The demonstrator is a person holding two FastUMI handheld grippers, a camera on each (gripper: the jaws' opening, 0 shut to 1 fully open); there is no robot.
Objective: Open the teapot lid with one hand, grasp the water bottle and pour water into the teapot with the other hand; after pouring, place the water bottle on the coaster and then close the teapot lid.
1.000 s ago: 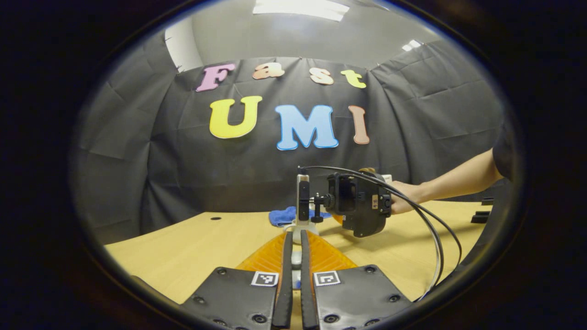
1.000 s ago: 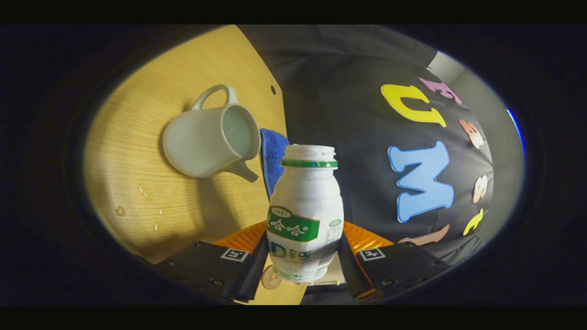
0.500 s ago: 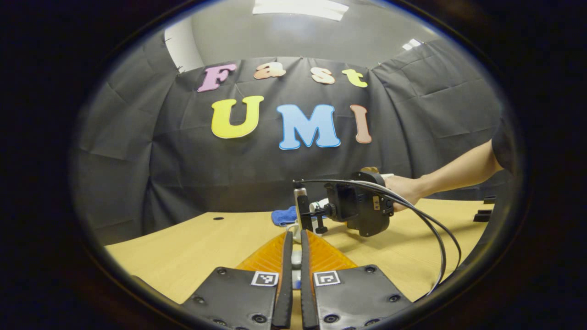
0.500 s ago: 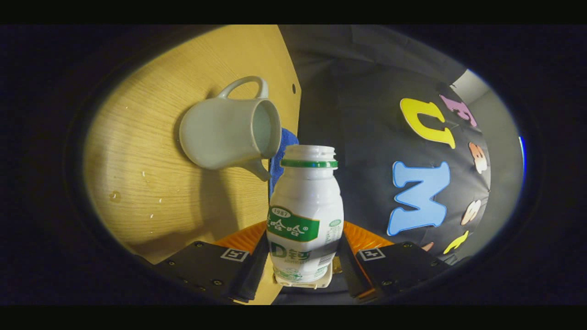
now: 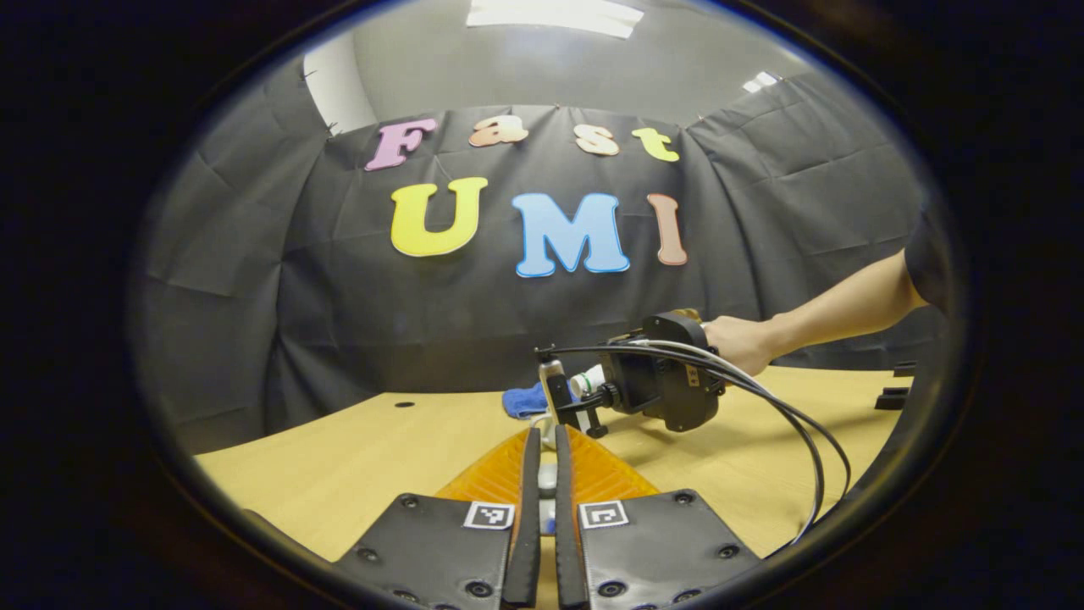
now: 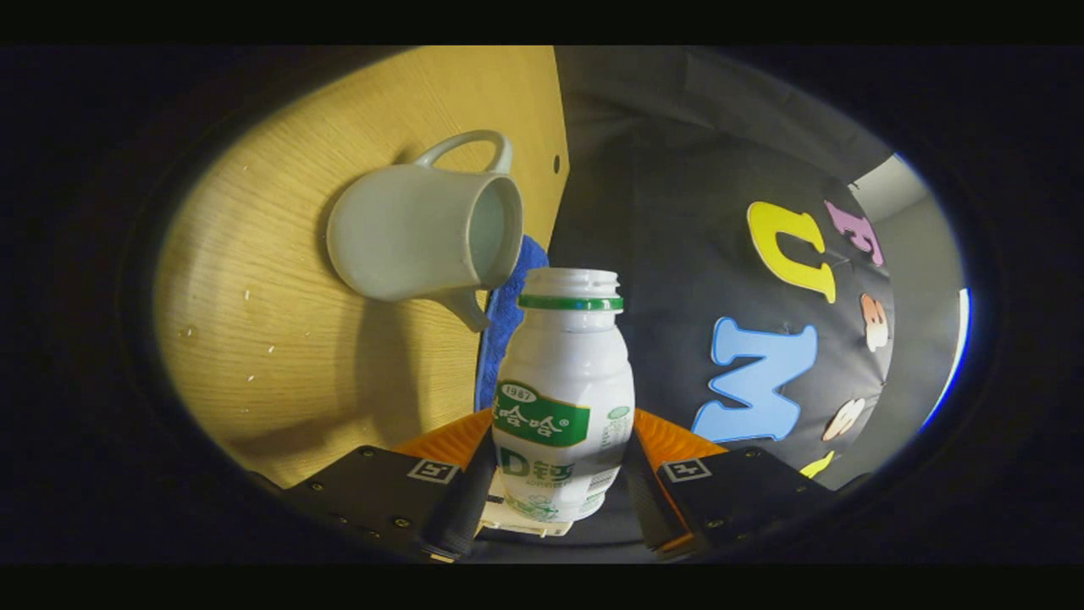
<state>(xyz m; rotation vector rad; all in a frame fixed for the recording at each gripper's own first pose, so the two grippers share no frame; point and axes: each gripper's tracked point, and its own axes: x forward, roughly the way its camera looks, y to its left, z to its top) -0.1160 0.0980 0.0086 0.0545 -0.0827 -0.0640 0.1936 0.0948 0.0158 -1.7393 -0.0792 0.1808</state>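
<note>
Right hand-held gripper is clamped on the water bottle, both fingers pressing its lower body. In the right gripper view the table runs near-vertical, so the bottle's long axis lies close to horizontal, mouth leading. The teapot sits ahead and to the view's left of the bottle mouth, near but not touching; its open top faces the bottle, spout towards the bottle neck. Judgement: the pour turns on bringing the mouth over that opening.

Bottle: white plastic, green neck ring, green label, cap off. Teapot: pale glazed, loop handle on the far side, lid off. A blue cloth lies behind the pot.

Left hand-held gripper: fingers nearly together, a small pale object between them, probably the lid; contact cannot be confirmed. The right one is nearer the pot.
</note>
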